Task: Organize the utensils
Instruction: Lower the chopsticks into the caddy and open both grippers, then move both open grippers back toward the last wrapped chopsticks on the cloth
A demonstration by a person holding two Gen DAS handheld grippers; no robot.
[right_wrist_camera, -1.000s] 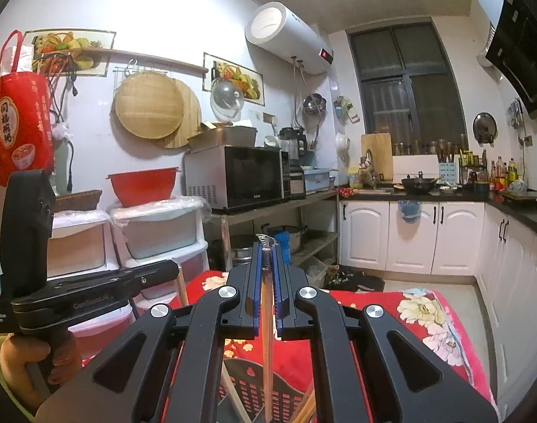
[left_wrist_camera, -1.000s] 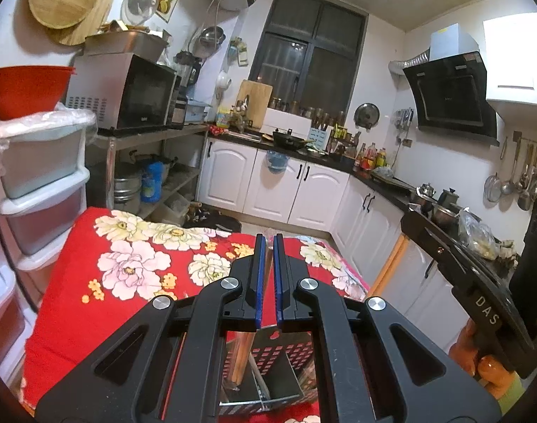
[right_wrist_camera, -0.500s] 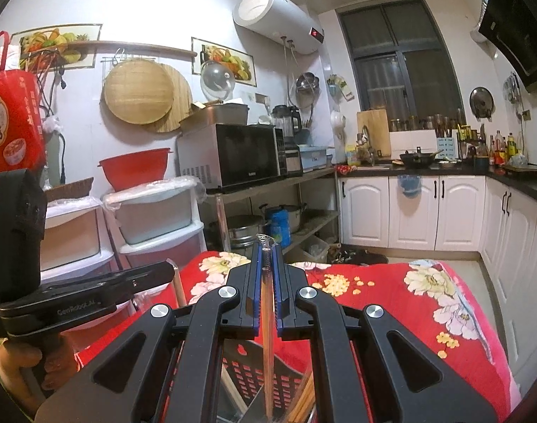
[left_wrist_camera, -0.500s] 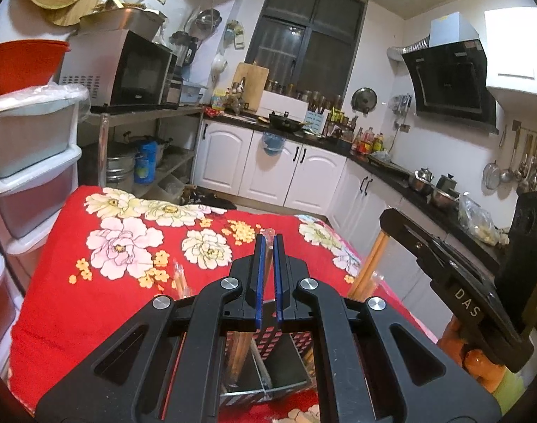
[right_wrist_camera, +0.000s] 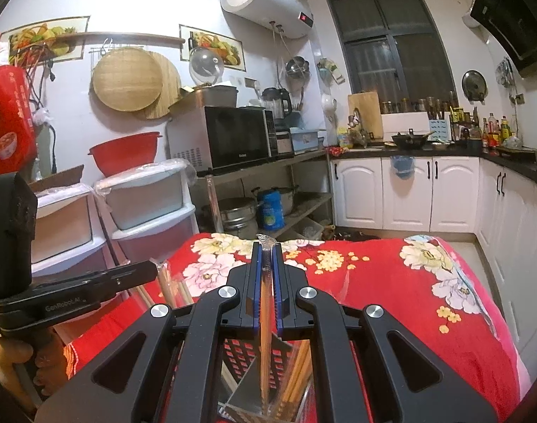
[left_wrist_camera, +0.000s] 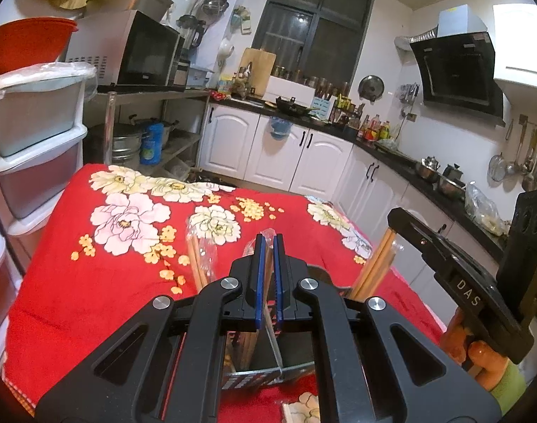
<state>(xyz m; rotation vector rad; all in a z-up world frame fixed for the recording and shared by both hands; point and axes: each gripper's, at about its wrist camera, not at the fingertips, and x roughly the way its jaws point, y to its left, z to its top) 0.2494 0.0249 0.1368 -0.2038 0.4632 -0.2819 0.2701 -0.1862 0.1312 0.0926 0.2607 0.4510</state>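
Observation:
My left gripper [left_wrist_camera: 267, 243] is shut on a pair of wooden chopsticks [left_wrist_camera: 264, 282] in a clear plastic sleeve. The pair runs down into a dark perforated utensil holder [left_wrist_camera: 254, 380] on the red floral tablecloth [left_wrist_camera: 92, 282]. More sleeved chopsticks [left_wrist_camera: 197, 264] stand in the holder's left side. My right gripper [right_wrist_camera: 267, 250] is shut on another sleeved pair of chopsticks [right_wrist_camera: 266, 317], whose lower end reaches into the same holder [right_wrist_camera: 247, 359]. In the left wrist view the right gripper [left_wrist_camera: 397, 216] stands just right of the holder, a hand below it.
Stacked plastic drawers [left_wrist_camera: 32, 148] with a red bowl [left_wrist_camera: 28, 46] on top stand left of the table. A microwave [right_wrist_camera: 233, 137] sits on a metal shelf behind. White cabinets [left_wrist_camera: 303, 155] and a cluttered counter run along the back and right.
Both grippers have sunk toward the table with their chopsticks. The holder and the chopsticks standing in it now show more fully beneath the fingers.

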